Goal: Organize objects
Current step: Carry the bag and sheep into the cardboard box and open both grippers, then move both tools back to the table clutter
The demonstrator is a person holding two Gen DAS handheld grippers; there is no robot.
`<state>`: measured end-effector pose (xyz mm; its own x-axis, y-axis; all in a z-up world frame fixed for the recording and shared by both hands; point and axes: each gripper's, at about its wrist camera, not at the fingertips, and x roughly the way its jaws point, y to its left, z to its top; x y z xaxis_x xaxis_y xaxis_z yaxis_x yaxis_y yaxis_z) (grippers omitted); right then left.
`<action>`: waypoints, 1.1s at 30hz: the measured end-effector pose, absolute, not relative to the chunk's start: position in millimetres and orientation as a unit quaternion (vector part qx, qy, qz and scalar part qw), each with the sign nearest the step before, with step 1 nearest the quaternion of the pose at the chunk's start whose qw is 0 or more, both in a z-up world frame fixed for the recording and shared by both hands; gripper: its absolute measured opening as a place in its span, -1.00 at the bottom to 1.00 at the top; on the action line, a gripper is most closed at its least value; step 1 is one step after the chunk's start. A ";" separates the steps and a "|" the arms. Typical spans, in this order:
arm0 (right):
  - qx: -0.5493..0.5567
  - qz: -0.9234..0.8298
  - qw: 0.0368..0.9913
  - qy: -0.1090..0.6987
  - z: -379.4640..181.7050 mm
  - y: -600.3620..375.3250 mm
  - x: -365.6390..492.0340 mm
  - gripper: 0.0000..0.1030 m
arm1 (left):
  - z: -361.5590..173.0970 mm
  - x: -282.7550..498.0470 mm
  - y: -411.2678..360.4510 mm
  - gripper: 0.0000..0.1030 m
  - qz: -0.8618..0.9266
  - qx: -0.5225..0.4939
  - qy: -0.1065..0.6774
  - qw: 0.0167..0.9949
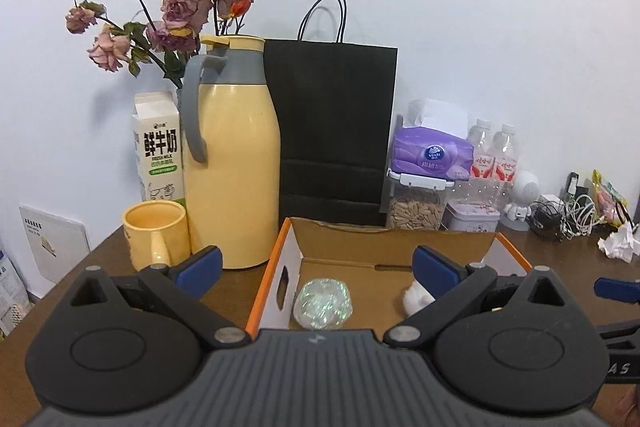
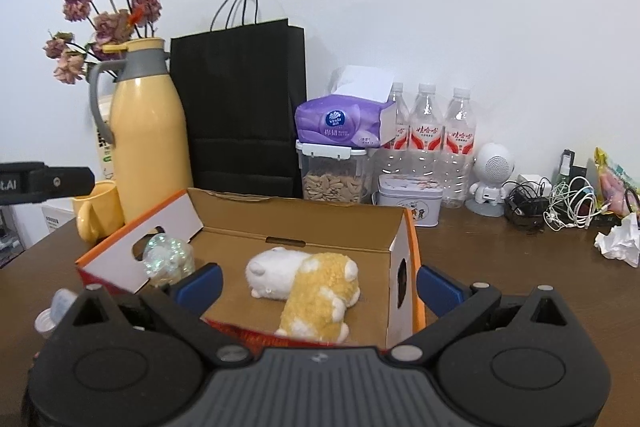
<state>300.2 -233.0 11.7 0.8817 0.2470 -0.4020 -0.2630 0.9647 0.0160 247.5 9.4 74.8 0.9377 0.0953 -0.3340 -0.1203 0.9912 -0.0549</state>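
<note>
Blue-padded tongs, both pairs spread wide and empty, above an open box.
Left tongs (image 1: 316, 263) and right tongs (image 2: 318, 279) face the orange-edged cardboard box (image 2: 296, 217) on the brown tabletop (image 2: 500, 259); inside lie a white-and-yellow plush toy (image 2: 308, 287) and an iridescent crinkled ball (image 1: 323, 303).

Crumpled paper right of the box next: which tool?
Probably right. The right tool is open at the box end nearest the crumpled paper; the left tool is open over the far end, by the shiny ball.
</note>
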 end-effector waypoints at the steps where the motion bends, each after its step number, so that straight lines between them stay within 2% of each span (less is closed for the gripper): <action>1: -0.020 0.134 0.970 0.202 12.6 -234.1 294.1 1.00 | 74.4 241.7 9.2 1.00 0.054 -0.034 0.166 0.984; 19: 0.023 0.124 0.953 0.275 -14.6 -251.3 218.6 1.00 | 42.5 131.5 37.9 1.00 0.078 -0.018 0.207 0.975; 33: 0.009 0.141 0.945 0.296 -31.8 -255.9 169.2 1.00 | 19.2 89.8 60.1 1.00 0.092 -0.021 0.246 0.965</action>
<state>169.2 -255.9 -31.8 0.7854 0.2713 -0.5564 -0.2610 0.9602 0.0996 89.8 60.1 19.2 0.8621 0.1673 -0.4784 -0.1880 0.9822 0.0047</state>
